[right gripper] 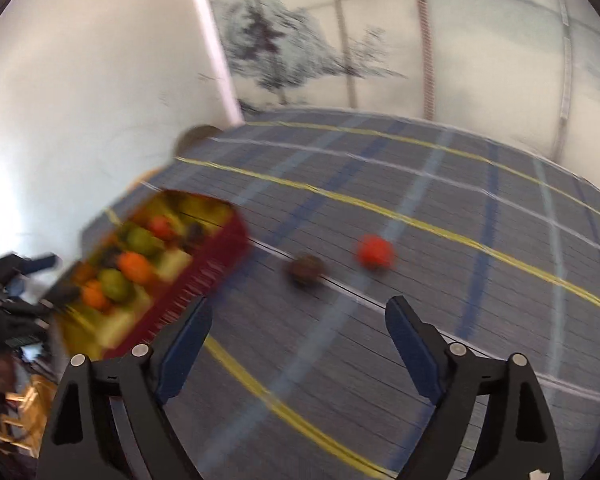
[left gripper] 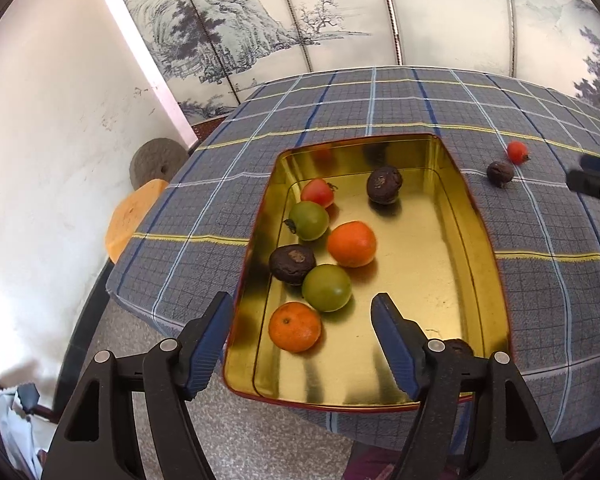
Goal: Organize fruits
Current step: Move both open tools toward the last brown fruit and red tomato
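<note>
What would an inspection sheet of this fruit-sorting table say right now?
Surface: table under a checked cloth.
Job's things: gold tin holding seven fruits, among them an orange and a green fruit; a red fruit and a dark fruit lie outside on the cloth.
Clutter: nothing seen.
Grippers: left gripper open above the tin's near end; right gripper open, empty, facing the two loose fruits.
Cables: nothing seen.
Surroundings: painted landscape screen, white wall.
</note>
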